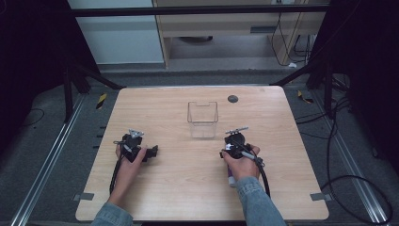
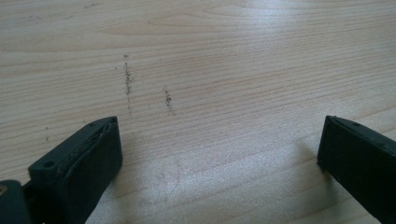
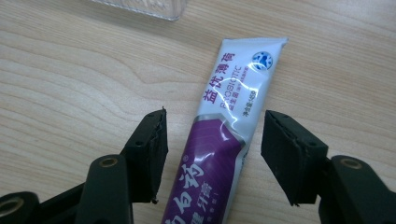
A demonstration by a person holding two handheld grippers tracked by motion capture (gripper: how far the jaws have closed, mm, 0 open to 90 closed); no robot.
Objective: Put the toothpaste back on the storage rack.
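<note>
Both forearms reach in, denim-sleeved. The black left claw (image 2: 219,154) rests low with jaws spread wide (nothing between them); the black right claw (image 3: 212,154) stands half open.

A clear plastic container (image 1: 203,119) stood upright near the middle of the wooden table (image 1: 179,188). Nearer the person than the container and well to its left, the left hand (image 1: 128,160) held the left gripper (image 1: 153,151) low over the tabletop. Just to the container's right and slightly nearer the person, the right hand (image 1: 242,162) held the right gripper (image 1: 234,141), its cable trailing back along a denim sleeve (image 1: 256,202). A purple tube (image 1: 231,178) peeked out beneath that hand. A dark round disc (image 1: 232,99) lay beyond the container, toward the far edge.
</note>
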